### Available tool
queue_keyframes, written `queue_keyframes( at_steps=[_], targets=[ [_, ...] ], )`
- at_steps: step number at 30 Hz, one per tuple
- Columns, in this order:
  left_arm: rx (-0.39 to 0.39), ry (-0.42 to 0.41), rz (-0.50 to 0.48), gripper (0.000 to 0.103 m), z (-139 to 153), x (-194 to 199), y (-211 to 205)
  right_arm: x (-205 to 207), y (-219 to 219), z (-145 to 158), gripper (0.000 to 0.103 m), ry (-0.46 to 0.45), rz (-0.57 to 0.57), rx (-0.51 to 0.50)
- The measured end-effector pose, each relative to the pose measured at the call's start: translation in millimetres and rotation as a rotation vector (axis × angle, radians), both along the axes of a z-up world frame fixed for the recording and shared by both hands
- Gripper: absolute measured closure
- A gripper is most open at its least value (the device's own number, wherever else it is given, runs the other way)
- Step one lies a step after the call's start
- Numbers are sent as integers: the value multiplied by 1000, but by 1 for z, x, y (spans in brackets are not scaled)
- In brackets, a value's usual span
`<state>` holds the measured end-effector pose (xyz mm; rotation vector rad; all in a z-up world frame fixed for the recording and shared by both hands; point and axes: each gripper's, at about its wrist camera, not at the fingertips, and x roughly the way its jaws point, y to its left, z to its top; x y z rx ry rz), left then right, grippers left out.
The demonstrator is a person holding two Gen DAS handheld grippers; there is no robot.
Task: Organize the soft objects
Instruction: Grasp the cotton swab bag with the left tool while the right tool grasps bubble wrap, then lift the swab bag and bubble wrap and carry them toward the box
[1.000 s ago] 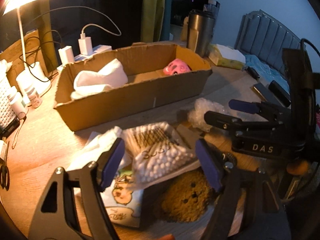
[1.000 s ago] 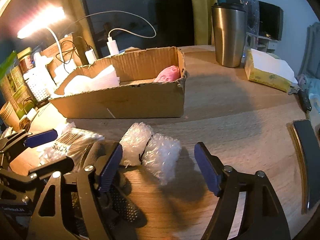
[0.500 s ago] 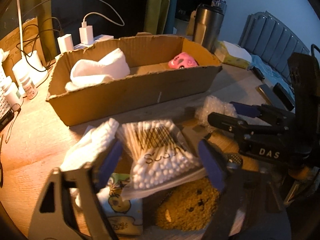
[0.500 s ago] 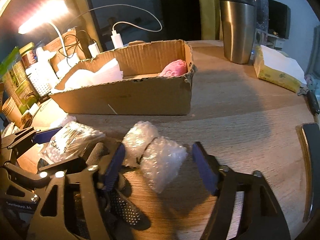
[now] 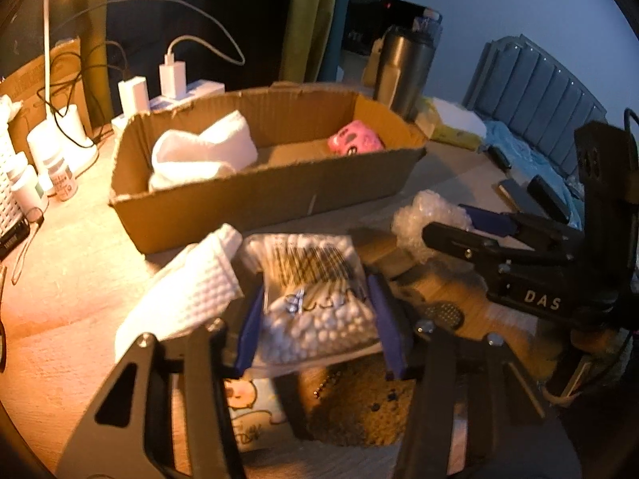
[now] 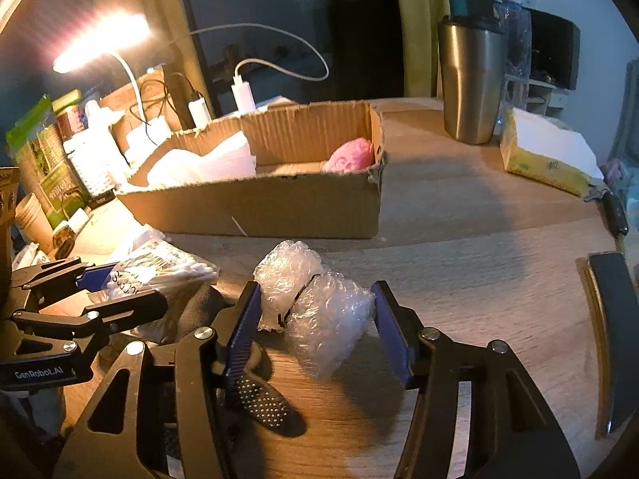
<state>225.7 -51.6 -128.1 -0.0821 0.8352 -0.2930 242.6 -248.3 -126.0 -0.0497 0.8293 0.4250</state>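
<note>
My left gripper (image 5: 319,319) is shut on a clear bag of cotton swabs (image 5: 315,299), above a brown knitted toy (image 5: 359,403) and a cartoon tissue pack (image 5: 247,411). A white quilted cloth (image 5: 187,295) lies to its left. My right gripper (image 6: 315,323) is shut on a bubble wrap bundle (image 6: 319,319) on the table. The cardboard box (image 5: 279,199) behind holds a white cloth (image 5: 203,151) and a pink plush (image 5: 355,143). The box (image 6: 279,203) also shows in the right wrist view.
A steel tumbler (image 6: 471,84) and a yellow tissue pack (image 6: 547,155) stand at the back right. A desk lamp (image 6: 100,40), chargers (image 5: 171,80) and bottles (image 5: 24,187) crowd the left. A dark phone (image 6: 611,319) lies at the right edge.
Both grippers have closed: the left on the cotton swab bag, the right on the bubble wrap. Both moved forward a little toward the box.
</note>
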Motion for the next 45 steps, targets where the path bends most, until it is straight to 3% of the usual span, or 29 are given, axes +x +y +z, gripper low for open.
queue_keyframes(
  at_steps=[8, 15, 19, 26, 32, 45],
  targets=[
    [-28, -34, 4, 52, 15, -7, 10, -13, 1, 19, 44, -49, 30, 29],
    [-8, 9, 67, 52, 3, -11, 39, -20, 12, 20, 44, -50, 58, 24],
    [-17, -11, 84, 52, 7, -21, 54, -23, 20, 20, 44, -51, 70, 19],
    [-67, -51, -25, 52, 22, -34, 41, -27, 34, 26, 44, -67, 94, 17],
    [-99, 5, -140, 52, 6, -35, 13, -35, 36, 35, 44, -90, 93, 5],
    [-94, -11, -152, 52, 3, -62, 20, -50, 43, 38, 44, -95, 98, -14]
  ],
)
